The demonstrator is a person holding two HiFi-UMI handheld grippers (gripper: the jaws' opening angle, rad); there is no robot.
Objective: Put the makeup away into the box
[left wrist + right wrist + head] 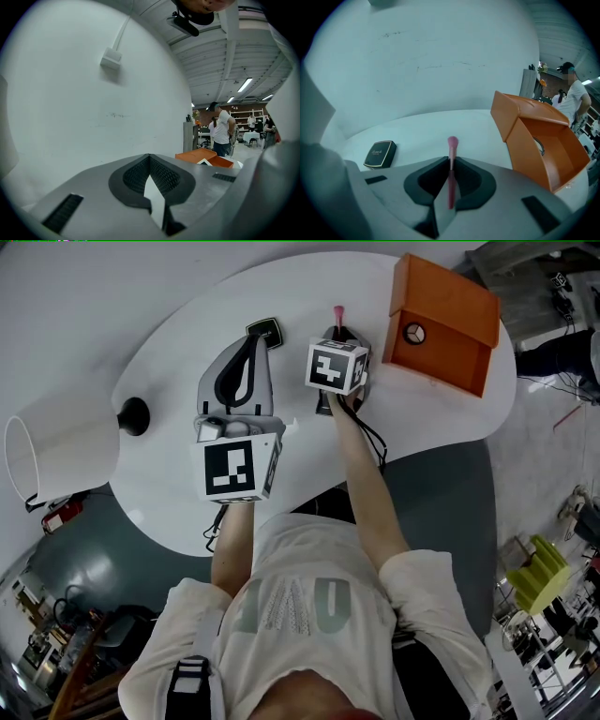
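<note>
1. Clamps right gripper (451, 161) fingers on pink brush (452, 143) at the counter (440, 124), orange box (543, 145) at its 3 o'clock.
2. Holds left gripper (150, 158) fingers together, empty.
3. Shows black compact (380, 153) at brush's 9 o'clock.

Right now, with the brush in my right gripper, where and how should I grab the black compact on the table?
Take the black compact by two opposite side edges, coming straight down from above with the left gripper. It lies flat, lid up, on the white table, clear of other things, so its thin sides are probably all the jaws can pinch.
</note>
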